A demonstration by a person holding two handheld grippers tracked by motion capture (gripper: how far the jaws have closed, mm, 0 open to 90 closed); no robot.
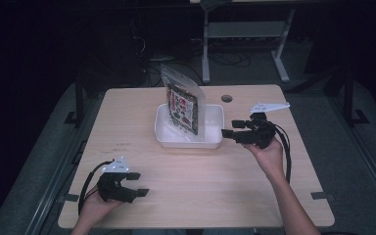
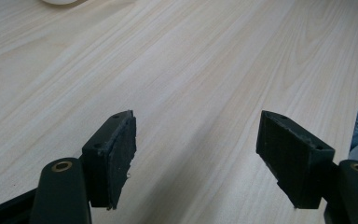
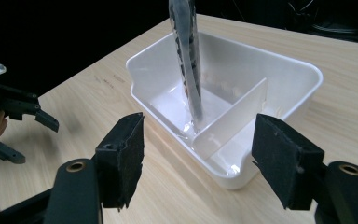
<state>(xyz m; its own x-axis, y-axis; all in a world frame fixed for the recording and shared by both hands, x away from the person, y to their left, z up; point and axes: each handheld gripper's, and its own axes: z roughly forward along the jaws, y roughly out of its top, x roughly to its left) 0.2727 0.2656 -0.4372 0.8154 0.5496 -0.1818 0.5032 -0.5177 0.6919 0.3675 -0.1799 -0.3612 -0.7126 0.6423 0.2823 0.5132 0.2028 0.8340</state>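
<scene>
A white divided bin (image 1: 213, 139) sits at the table's middle back. A clear zip pouch with a dark printed packet inside (image 1: 182, 105) stands upright in it, leaning against the divider (image 3: 228, 119). In the right gripper view the pouch (image 3: 189, 56) is seen edge-on, with the bin (image 3: 279, 65) just beyond the jaws. My right gripper (image 1: 227, 132) is open beside the bin's right end, holding nothing; its midpoint (image 3: 198, 163) lies short of the bin. My left gripper (image 1: 137, 183) is open and empty near the front left, over bare wood (image 2: 196, 149).
The light wooden table (image 1: 200, 186) has a round cable hole (image 1: 226, 98) at its back right. Desk legs and cables (image 1: 240, 44) stand on the dark floor behind. The left gripper (image 3: 14, 116) appears at the left of the right gripper view.
</scene>
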